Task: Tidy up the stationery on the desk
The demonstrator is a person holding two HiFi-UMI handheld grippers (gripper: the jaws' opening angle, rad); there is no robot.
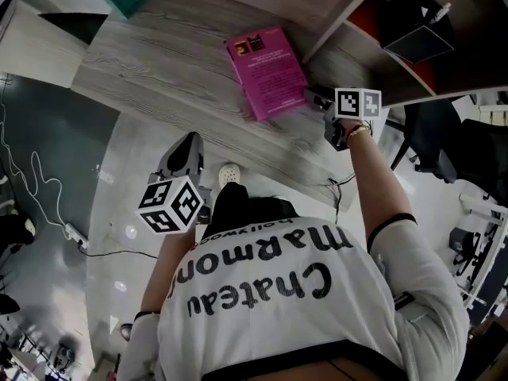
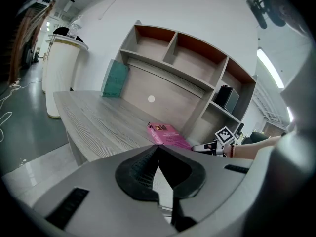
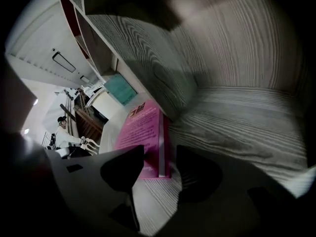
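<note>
Book, pink, flat on surface, printed cover up.
Long axis runs toward shelf; near end betw. open right gripper fingers; left gripper fingers closed, empty.

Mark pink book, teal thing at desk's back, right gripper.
pink book (image 1: 266,70), head view, middle of the cover.
teal thing (image 2: 115,79), left gripper view, centre of its face.
right gripper (image 3: 160,157), right gripper view, gap between its open fingers.
</note>
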